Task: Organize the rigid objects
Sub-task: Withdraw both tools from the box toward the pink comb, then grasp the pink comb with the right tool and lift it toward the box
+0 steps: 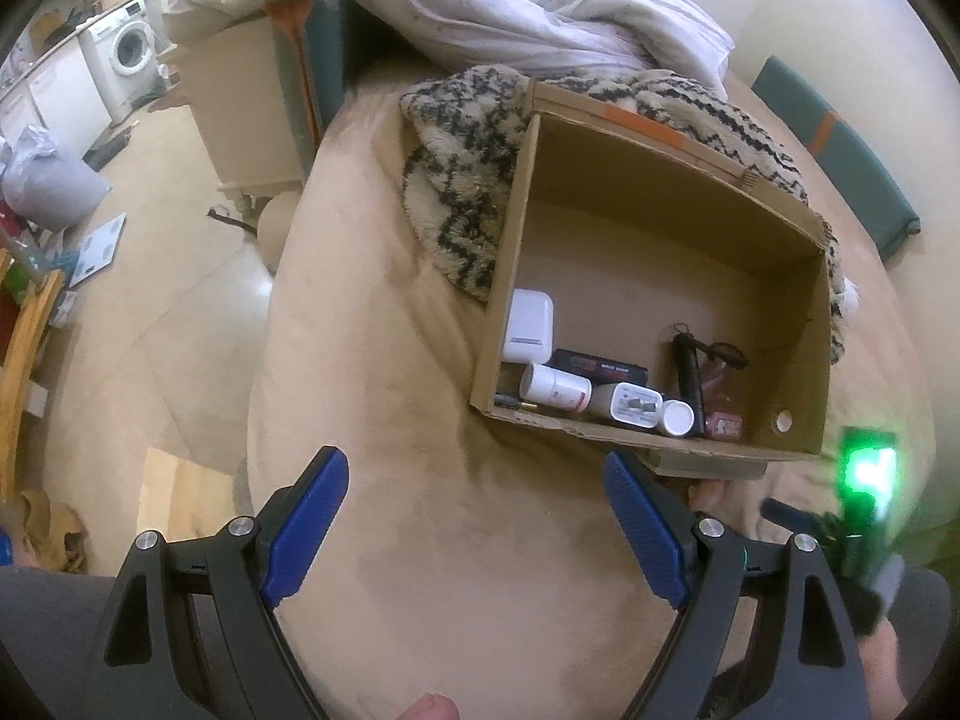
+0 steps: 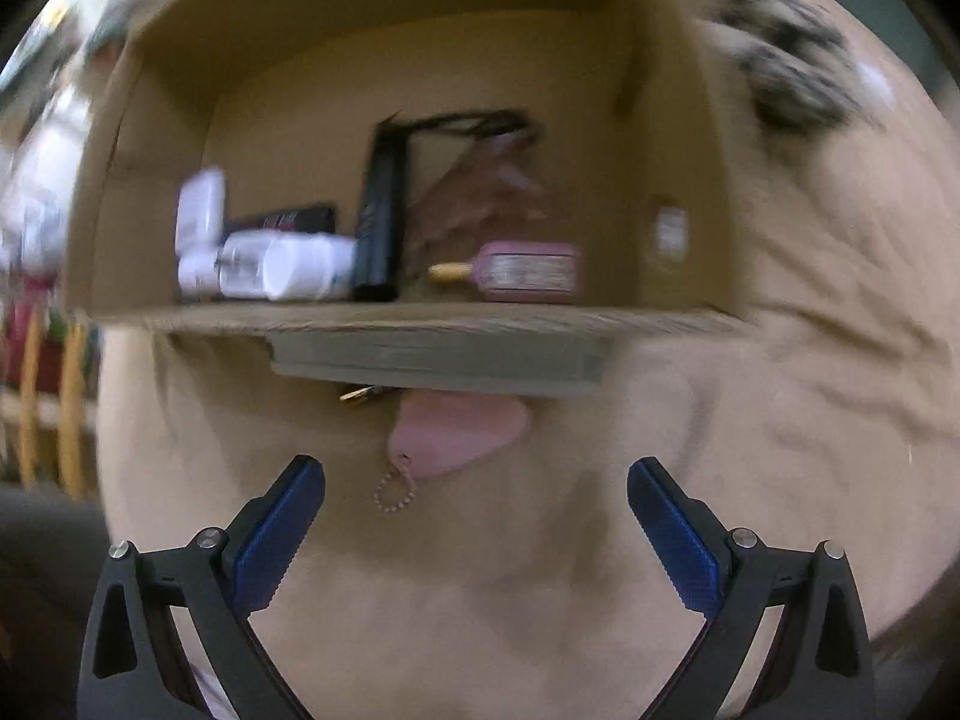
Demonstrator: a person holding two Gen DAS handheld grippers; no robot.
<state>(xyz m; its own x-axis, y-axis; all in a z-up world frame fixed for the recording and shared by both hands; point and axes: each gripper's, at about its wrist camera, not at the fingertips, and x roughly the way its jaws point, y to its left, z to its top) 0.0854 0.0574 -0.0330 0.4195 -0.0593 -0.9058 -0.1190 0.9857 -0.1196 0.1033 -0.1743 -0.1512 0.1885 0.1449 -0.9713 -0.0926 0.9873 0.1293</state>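
**Though nearly packed, risked a snag under the box flap**

While resting on the beige cushion (image 1: 432,420), stood open-topped as the landmark: cardboard box (image 1: 660,252), patterned blanket (image 1: 456,180) tucked against its far side. Held along its near wall a row of rigid things: white case (image 1: 528,327) in the left corner, white pill bottle (image 1: 555,387) beside it, black flashlight (image 1: 687,366) further right, pink bottle (image 2: 531,270) near the right end.

Lay outside the box, half hidden beneath its folded-down near flap (image 2: 432,360): pink tag (image 2: 456,429) with a bead chain (image 2: 395,489), and a small gold-tipped thing next to it, too blurred to name.

Hovered just short of that flap, jaws spread wide and gripping nothing: right gripper (image 2: 474,516). Hung further back from the box, likewise wide open and empty: left gripper (image 1: 474,510).

Could have gone wrong, judging from the layout: pads closing on the flap edge along with the tag, dragging or tipping the box; chain snagging on the cardboard; tag pushed deeper under the flap by a steep approach; soft cushion giving way and spoiling the pinch.
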